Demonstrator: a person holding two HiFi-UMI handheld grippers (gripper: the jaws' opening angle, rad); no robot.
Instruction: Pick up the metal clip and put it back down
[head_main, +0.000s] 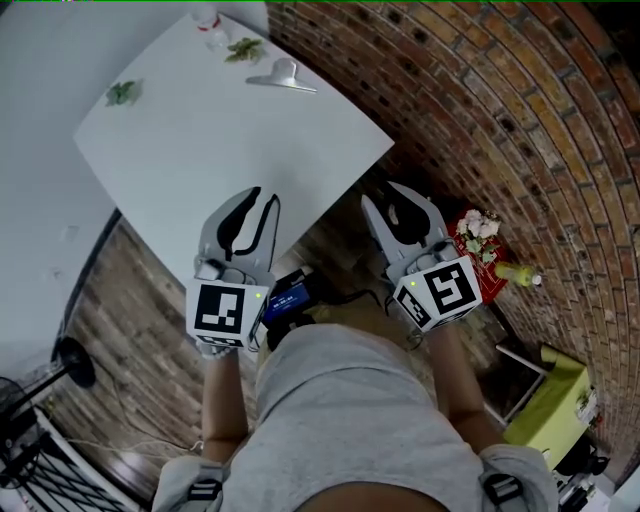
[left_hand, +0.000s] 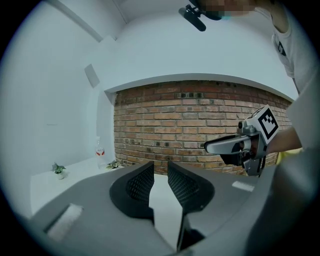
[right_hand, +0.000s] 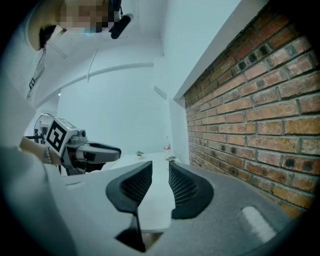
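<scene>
The metal clip (head_main: 285, 75), a shiny silver piece, lies on the far part of the white table (head_main: 200, 150), close to the brick wall. In the head view, my left gripper (head_main: 262, 198) hovers over the table's near edge, well short of the clip. Its jaws stand apart with only the tabletop showing between them (left_hand: 160, 167). My right gripper (head_main: 388, 195) is held off the table's near right corner, also open and empty (right_hand: 160, 167). Each gripper view shows the other gripper alongside, the right gripper (left_hand: 212, 146) and the left gripper (right_hand: 112, 151). I cannot make out the clip in either gripper view.
Two small potted plants (head_main: 123, 93) (head_main: 245, 48) and a clear bottle (head_main: 210, 30) stand along the table's far edges. A brick wall (head_main: 480, 100) runs along the right. By the wall on the floor are flowers (head_main: 478, 226), a yellow bottle (head_main: 515, 272) and a green object (head_main: 550, 400).
</scene>
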